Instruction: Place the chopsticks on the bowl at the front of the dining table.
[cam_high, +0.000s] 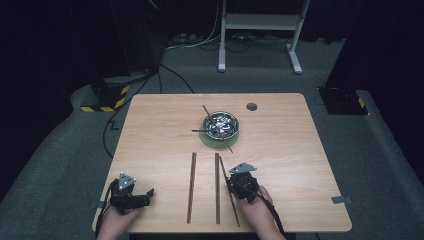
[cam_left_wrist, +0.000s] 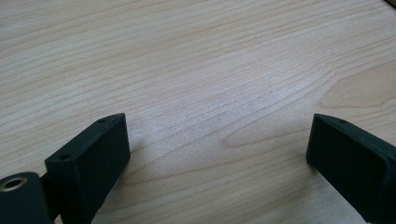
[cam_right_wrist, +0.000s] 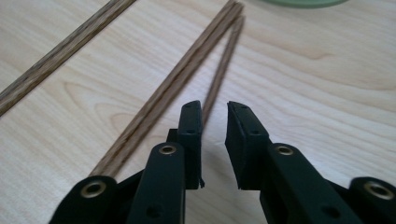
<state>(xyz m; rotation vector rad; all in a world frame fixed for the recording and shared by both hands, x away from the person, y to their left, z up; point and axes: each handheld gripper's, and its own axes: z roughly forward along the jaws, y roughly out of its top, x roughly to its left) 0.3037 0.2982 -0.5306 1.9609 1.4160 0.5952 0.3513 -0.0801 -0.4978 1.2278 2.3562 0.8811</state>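
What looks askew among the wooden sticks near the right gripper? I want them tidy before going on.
The thin stick lies slanted. Its far end meets the middle stick, and its near end splays out toward the right gripper, so the two form a narrow V. The left stick lies apart, roughly straight.

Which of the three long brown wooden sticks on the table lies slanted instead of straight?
The thin brown wooden stick beside the right gripper. It runs at a slant, meeting the middle stick at the far end; the left stick lies straight, apart.
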